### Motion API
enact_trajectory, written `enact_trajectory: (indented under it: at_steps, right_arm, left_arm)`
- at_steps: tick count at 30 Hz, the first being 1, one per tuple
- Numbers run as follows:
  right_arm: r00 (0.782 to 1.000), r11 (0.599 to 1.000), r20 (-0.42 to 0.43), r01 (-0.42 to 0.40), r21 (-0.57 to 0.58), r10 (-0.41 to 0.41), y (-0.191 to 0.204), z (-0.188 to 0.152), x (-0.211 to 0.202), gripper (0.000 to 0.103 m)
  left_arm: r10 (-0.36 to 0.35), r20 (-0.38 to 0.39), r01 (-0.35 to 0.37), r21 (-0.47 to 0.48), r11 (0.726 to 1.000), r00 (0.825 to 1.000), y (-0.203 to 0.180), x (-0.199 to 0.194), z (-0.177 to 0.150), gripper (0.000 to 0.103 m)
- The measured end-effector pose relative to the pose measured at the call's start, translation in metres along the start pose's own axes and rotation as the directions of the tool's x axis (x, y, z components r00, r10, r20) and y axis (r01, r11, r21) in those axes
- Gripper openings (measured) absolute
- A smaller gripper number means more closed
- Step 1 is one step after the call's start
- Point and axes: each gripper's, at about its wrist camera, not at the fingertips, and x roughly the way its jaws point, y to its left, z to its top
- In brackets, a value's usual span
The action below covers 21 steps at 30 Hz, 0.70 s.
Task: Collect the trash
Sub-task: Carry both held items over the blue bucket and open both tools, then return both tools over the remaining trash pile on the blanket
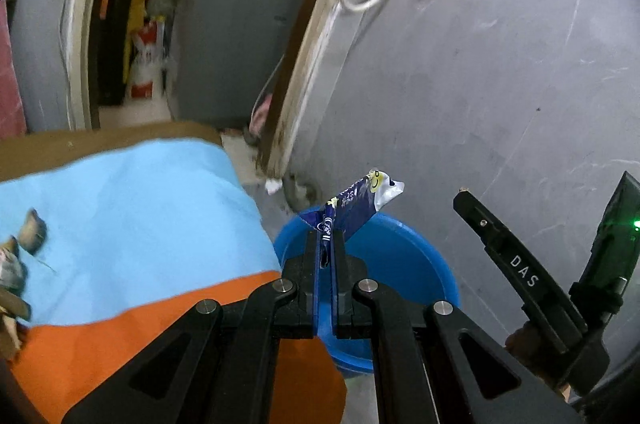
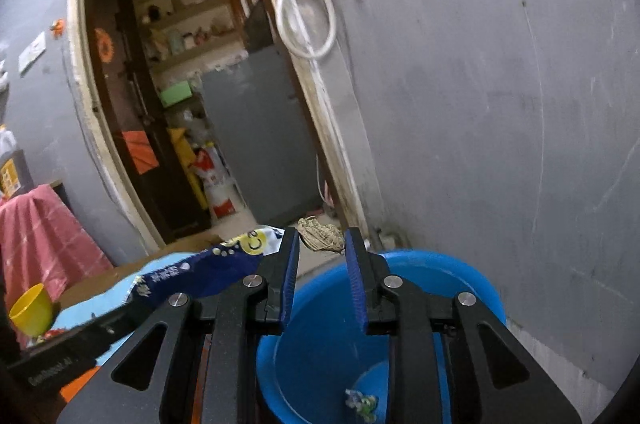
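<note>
The blue snack wrapper (image 1: 352,208) is clenched between the jaws of the left gripper (image 1: 329,244), sticking up and to one o'clock from the tips, directly above the rim of the blue bucket (image 1: 416,264). In the right wrist view the same wrapper (image 2: 208,268) lies at nine o'clock of the right gripper (image 2: 322,244), whose jaws stand apart with nothing between them, poised over the bucket (image 2: 440,272). On the bucket's bottom lies one small crumpled piece of trash (image 2: 362,402), green and pale. The bucket stands on the floor against a grey wall (image 1: 480,84), just beside the desk (image 1: 80,148), which carries a light blue cloth (image 1: 140,224) and an orange cloth (image 1: 120,352). A yellow cup (image 2: 32,310) stands on the desk at eight o'clock in the right wrist view.
</note>
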Motion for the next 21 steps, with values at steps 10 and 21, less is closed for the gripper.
enact_trajectory:
  at_steps: [10, 21]
  right_arm:
    - [0.997, 1.0, -0.074, 0.011, 0.014, -0.01, -0.002, -0.006, 0.008, 0.036]
    - [0.999, 1.0, -0.037, -0.008, 0.003, 0.008, 0.001, -0.004, 0.004, 0.056]
  left_arm:
    - [0.0, -0.087, -0.006, -0.068, 0.998, 0.996, 0.012, 0.013, -0.003, 0.026]
    - [0.061, 0.035, -0.06, -0.042, 0.997, 0.998, 0.021, -0.028, -0.007, 0.038]
